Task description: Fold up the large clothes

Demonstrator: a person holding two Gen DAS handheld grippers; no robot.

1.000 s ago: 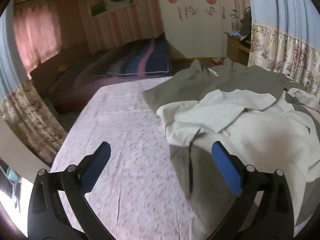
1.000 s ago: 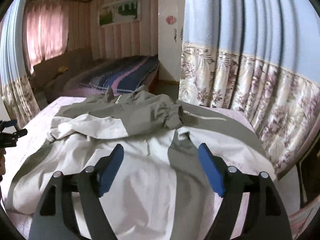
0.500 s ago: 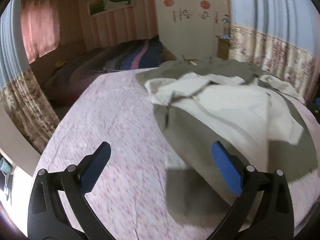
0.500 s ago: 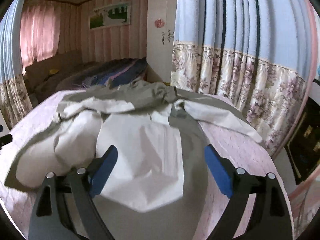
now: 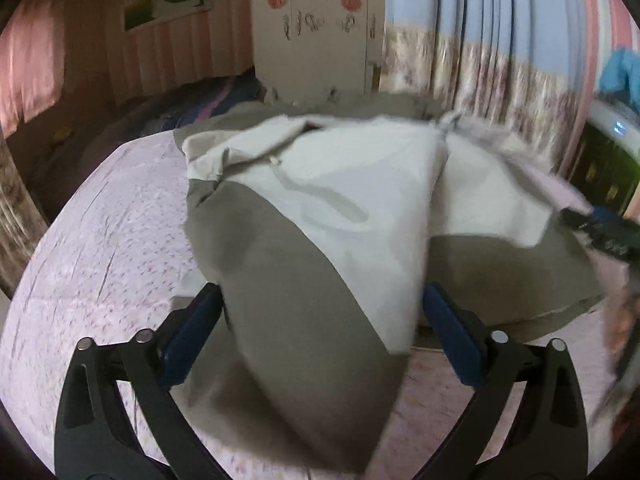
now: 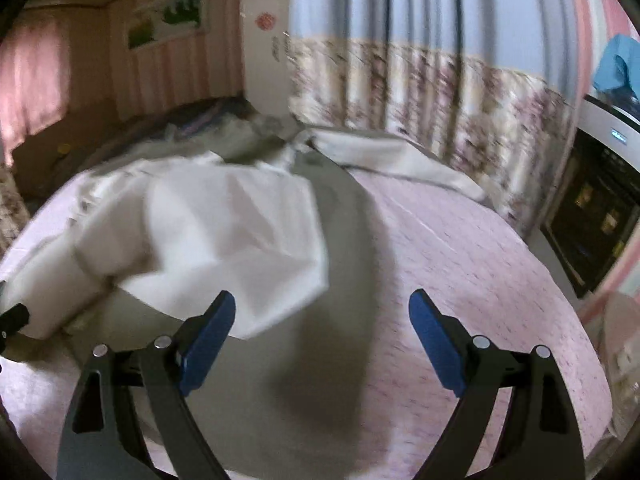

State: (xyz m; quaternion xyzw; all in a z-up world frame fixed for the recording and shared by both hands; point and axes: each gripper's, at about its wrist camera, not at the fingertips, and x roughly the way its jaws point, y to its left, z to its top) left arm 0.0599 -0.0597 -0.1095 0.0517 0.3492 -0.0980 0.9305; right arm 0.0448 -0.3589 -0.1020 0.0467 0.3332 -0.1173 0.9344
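Left wrist view: the jacket [image 5: 320, 216], a second ago heaped at the upper right, is now seen centred on the bed [image 5: 100, 240]. The left gripper [image 5: 320, 332] and right gripper [image 6: 320, 332] are spread, empty; grasping is judged next.

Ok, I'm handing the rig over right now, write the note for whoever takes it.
Left gripper: open, holding nothing, low over the near hem of the jacket.
Right gripper: open, holding nothing, over the jacket's grey near edge.
Jacket: grey and white, spread rumpled on the pink bed, one sleeve out toward the curtain side.
Done: no neat fold visible; white panels lie creased over the grey.
Left: flatten it, fold the sleeves in, fold the body. Both views are motion-blurred, so check the hem before gripping.
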